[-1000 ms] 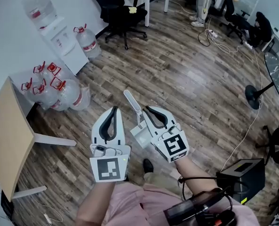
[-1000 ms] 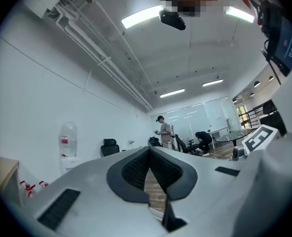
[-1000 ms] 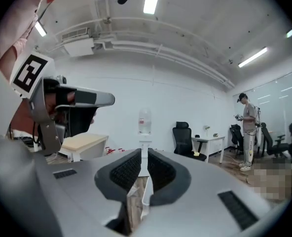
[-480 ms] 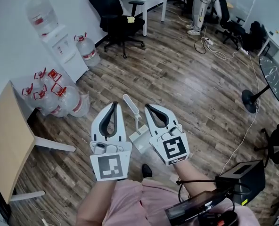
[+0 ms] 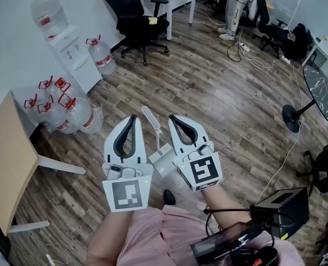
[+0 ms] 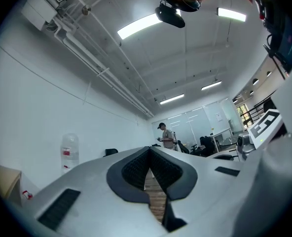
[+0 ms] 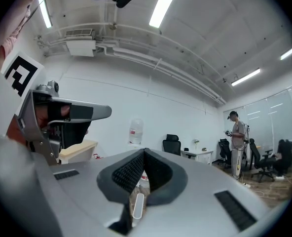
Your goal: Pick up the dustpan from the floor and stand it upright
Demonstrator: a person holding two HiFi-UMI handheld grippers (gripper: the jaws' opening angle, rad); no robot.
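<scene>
Low in the middle of the head view, a white plastic dustpan (image 5: 158,160) shows against the brown wood-plank floor (image 5: 219,93) between the two grippers, its long handle (image 5: 149,117) pointing toward the top of the frame. The left gripper (image 5: 132,118) is clenched tip to tip on nothing. The right gripper (image 5: 173,118) is also closed and empty. In its own view the handle appears through the gap below the tips, beyond the jaws.
</scene>
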